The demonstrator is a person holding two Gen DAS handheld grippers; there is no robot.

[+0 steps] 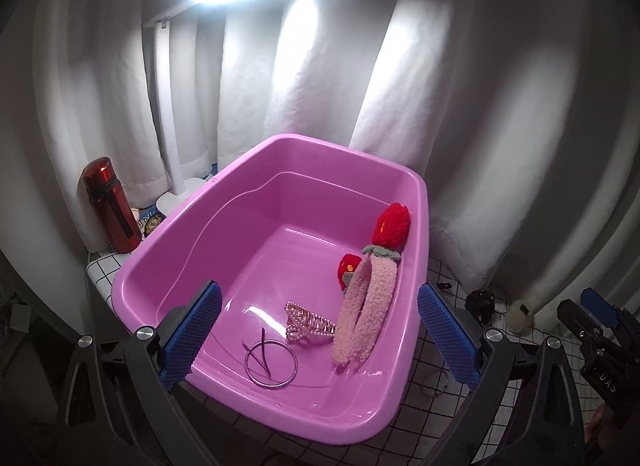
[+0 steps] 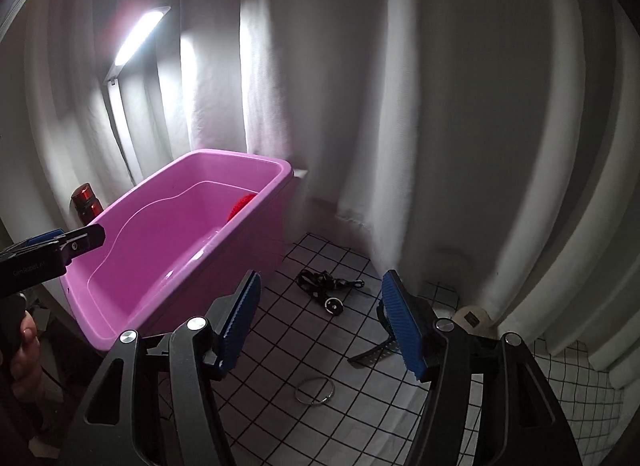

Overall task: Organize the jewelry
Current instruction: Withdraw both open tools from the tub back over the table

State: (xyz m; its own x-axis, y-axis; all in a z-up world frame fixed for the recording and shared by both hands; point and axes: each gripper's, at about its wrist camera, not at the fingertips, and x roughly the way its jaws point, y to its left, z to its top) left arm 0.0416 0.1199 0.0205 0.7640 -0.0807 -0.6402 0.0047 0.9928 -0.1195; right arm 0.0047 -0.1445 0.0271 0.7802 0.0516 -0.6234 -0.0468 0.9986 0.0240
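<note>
Collecting is partly done: the pink tub (image 1: 208,234) already holds a fuzzy strawberry headband (image 1: 368,306), a pearl claw clip (image 1: 308,324) and a metal bangle (image 1: 271,364). Both the left tongs (image 1: 318,340) and right tongs (image 2: 320,330) stand apart, empty. A second bangle (image 2: 315,391) lies on the gridded surface (image 2: 280,418) at six o'clock below the right tongs, black beaded jewelry (image 2: 324,286) at twelve. Next, probably lower and pinch the thin ring's rim.

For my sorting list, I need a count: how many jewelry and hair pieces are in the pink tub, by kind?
Metal bangle: 1
Pearl hair claw: 1
Fuzzy pink headband with red flowers: 1
Thin dark pin lying across the bangle: 1
Total in the pink tub: 4
</note>
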